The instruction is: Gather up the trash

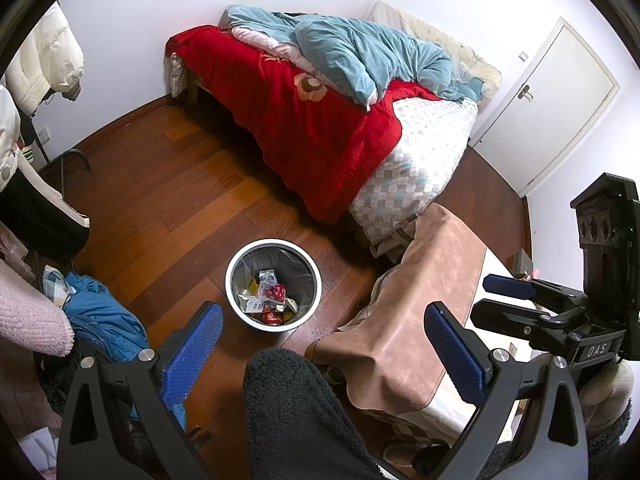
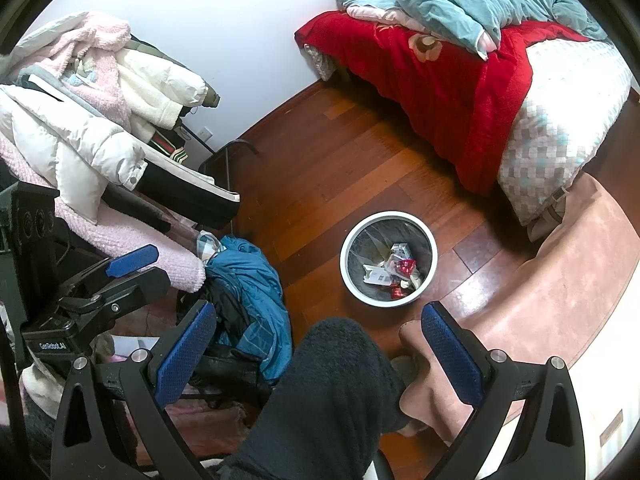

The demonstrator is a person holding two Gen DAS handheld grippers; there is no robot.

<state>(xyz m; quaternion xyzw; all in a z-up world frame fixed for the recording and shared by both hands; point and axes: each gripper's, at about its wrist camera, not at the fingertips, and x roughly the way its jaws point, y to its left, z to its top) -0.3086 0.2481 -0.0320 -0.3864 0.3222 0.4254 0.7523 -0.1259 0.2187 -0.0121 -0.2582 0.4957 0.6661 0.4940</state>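
A round white trash bin (image 1: 316, 280) with a clear liner stands on the wooden floor; it shows in the right wrist view (image 2: 431, 240) too. It holds wrappers and paper trash (image 1: 269, 295), white, red and yellow. My left gripper (image 1: 323, 320) is open and empty, held high above the floor, with the bin just beyond its left finger. My right gripper (image 2: 318, 322) is open and empty, at about the same height, with the bin ahead of its fingers. The right gripper also shows at the right of the left wrist view (image 1: 496, 296).
A bed (image 1: 424, 152) with red and blue-green blankets stands behind the bin. A table with a tan cloth (image 1: 420, 320) is at the right. A rack of coats (image 2: 92, 136) and a blue jacket (image 2: 252, 292) pile up at the left. A door (image 1: 560, 100) is at far right.
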